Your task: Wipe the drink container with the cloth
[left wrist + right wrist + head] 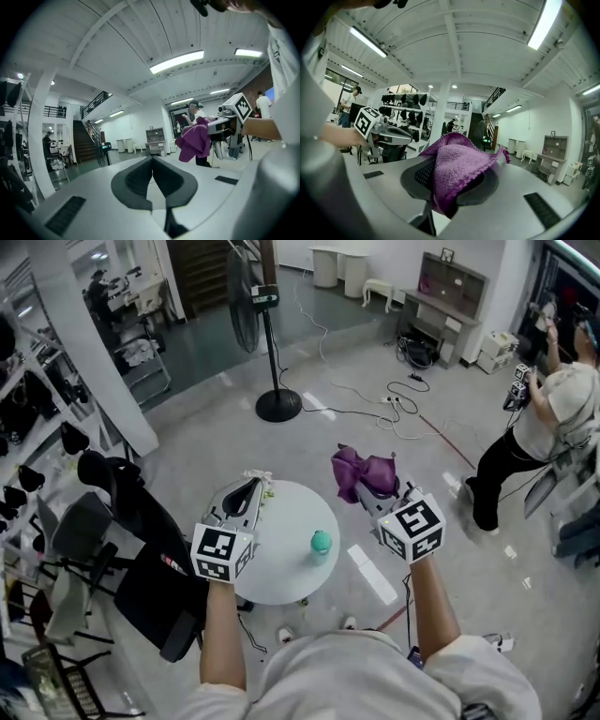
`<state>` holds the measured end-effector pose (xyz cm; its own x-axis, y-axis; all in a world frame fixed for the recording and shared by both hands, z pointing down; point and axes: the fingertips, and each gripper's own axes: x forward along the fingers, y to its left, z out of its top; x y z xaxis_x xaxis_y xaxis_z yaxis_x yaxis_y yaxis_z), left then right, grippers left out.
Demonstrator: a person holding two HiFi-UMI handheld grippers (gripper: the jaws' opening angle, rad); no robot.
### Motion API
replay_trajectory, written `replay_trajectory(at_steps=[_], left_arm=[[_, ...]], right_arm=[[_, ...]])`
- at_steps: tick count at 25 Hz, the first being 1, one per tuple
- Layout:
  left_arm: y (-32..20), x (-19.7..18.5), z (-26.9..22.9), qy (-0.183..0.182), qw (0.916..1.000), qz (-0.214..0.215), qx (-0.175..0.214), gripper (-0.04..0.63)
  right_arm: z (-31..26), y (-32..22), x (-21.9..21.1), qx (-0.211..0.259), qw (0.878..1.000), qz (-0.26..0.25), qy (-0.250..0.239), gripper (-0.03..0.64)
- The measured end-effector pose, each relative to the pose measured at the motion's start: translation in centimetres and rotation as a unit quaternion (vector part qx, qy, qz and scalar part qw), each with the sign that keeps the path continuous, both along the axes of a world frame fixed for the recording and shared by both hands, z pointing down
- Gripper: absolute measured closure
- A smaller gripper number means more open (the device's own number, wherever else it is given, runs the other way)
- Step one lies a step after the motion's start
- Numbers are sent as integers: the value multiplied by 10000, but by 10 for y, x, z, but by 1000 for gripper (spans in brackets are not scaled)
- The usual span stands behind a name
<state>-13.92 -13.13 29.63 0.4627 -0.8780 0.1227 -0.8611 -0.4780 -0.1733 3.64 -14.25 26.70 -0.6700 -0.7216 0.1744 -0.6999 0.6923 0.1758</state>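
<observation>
A round white table (281, 563) is seen at the centre of the head view, with both grippers held above it and pointed towards the top of the frame. At centre left, the left gripper (251, 491) is found with its jaws pressed together and nothing between them, as is confirmed in its own view. At centre right, the right gripper (375, 493) is clamped on the purple cloth (364, 472), which is bunched over the jaws and hangs from their tips. The small teal drink container (322, 542) is left standing upright on the right part of the table, between the two grippers in the frame and touched by neither. The step in hand is judged to be the approach to the wipe: the cloth is secured, but no contact with the container is made. For the next move, the left jaws would probably need to be parted and lowered around the container to steady it, and the cloth would need to be brought down against its side.
</observation>
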Motion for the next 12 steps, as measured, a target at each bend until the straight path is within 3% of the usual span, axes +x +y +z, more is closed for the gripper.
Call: replay_trajectory(at_steps=[12], left_arm=[[19, 13, -50, -99, 9986, 118, 497, 577]], right_arm=[[-39, 24, -12, 424, 9990, -114, -19, 523]])
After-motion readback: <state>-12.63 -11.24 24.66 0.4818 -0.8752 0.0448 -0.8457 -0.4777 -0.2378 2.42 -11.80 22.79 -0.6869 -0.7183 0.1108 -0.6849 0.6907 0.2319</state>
